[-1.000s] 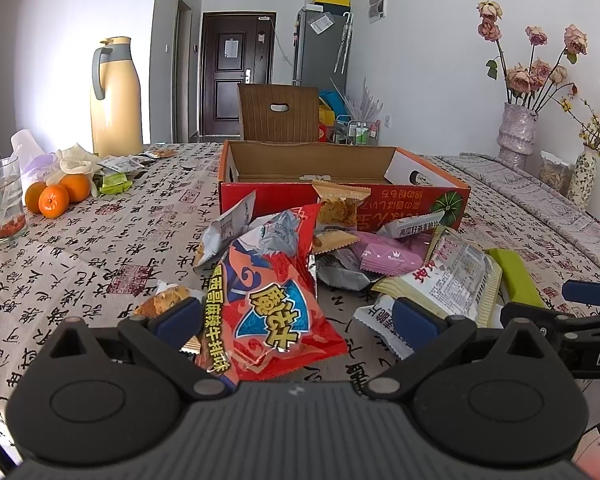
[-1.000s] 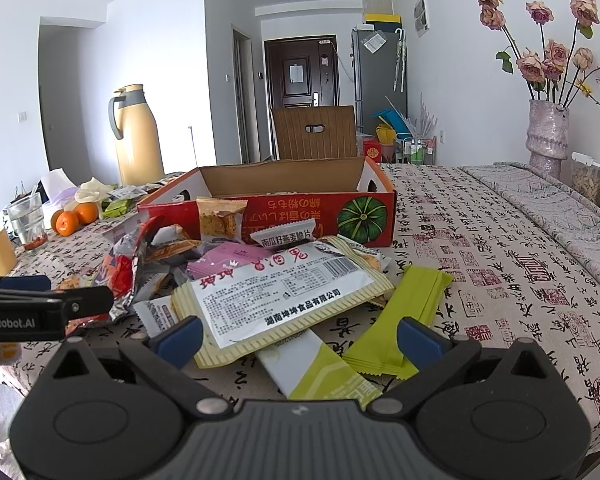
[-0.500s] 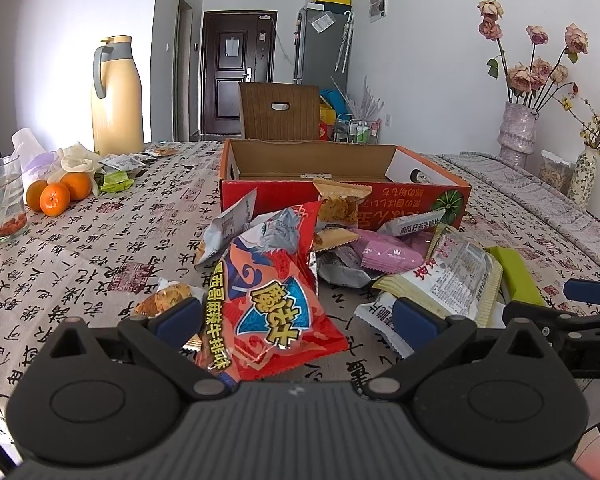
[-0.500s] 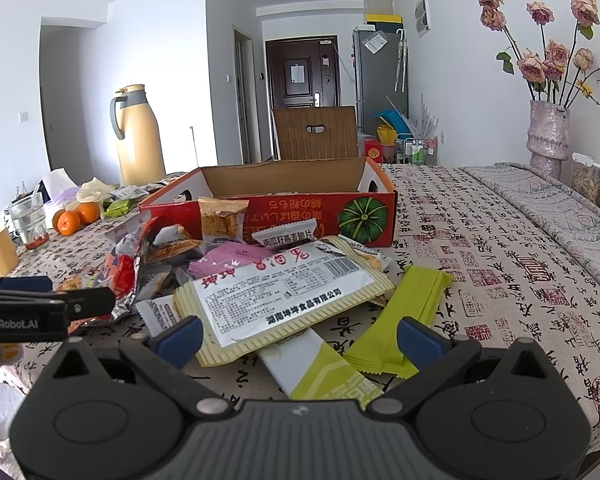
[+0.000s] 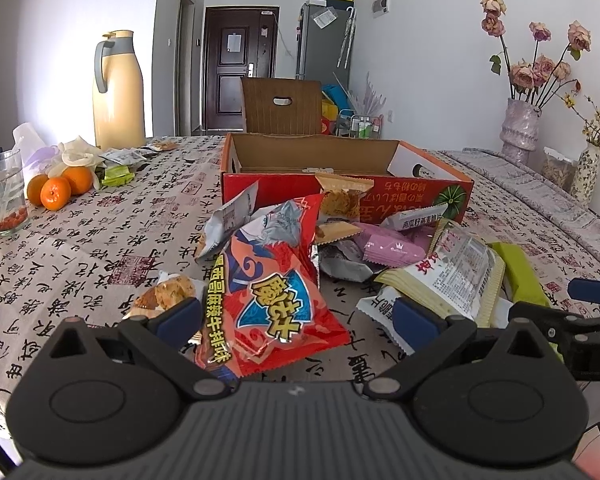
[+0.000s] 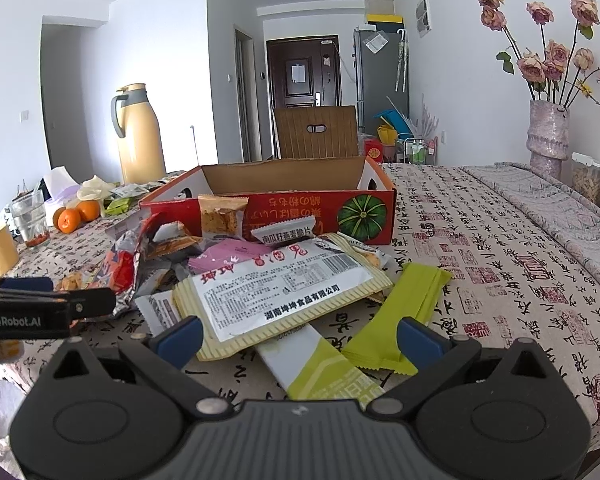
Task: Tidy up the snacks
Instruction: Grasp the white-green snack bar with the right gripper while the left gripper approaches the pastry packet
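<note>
Lying just ahead between the wide-spread fingers of the empty left gripper (image 5: 296, 316), the red bag (image 5: 276, 292) runs lengthwise away toward the box (image 5: 340, 192); the right gripper (image 6: 298, 338), likewise agape and empty, faces the cream packet (image 6: 280, 296), seemingly lying crosswise.

Calligraphy-print tablecloth (image 5: 100, 248) carries snack packets (image 5: 276, 280), red box (image 5: 400, 196), oranges (image 5: 58, 188).
</note>
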The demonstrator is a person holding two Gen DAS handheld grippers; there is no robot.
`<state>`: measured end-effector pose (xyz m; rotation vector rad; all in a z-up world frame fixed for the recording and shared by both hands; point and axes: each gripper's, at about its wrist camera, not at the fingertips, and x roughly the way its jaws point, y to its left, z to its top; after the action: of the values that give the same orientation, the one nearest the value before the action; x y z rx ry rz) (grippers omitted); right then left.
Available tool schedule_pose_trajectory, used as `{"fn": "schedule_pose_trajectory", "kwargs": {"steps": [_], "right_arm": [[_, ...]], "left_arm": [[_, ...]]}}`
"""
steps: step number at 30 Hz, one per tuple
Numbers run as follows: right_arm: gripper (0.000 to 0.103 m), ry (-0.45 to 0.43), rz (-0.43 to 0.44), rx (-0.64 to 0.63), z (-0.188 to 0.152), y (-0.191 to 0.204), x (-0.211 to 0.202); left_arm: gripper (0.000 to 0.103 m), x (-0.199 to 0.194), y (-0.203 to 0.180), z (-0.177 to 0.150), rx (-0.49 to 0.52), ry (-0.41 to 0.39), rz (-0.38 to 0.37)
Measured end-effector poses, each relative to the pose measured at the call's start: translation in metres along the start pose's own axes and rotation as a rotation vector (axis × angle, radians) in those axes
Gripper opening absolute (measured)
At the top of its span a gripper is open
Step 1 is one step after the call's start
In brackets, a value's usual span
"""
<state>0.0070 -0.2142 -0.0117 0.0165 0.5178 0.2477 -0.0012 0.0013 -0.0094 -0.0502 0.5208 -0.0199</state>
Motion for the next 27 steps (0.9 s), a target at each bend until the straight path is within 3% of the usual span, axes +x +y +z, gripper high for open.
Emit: {"fn": "schedule_pose_trajectory", "kwargs": {"steps": [6, 18, 27], "right_arm": [[0.077, 0.040, -0.001, -0.044, -0.005, -0.009, 0.006], [0.051, 0.164, 0.070, -0.226, -0.005, 0.000, 0.038], [0.045, 0.202, 0.151, -0.207, 0.001, -0.005, 0.046]], "left_arm": [[0.103, 0.002, -0.001, 0.000, 0.001, 0.007, -0.001], [0.103, 0.003, -0.001, -0.001, -0.002, 0.014, 0.007], [0.103, 0.006, 0.000, -0.002, -0.005, 0.025, 0.006]]}}
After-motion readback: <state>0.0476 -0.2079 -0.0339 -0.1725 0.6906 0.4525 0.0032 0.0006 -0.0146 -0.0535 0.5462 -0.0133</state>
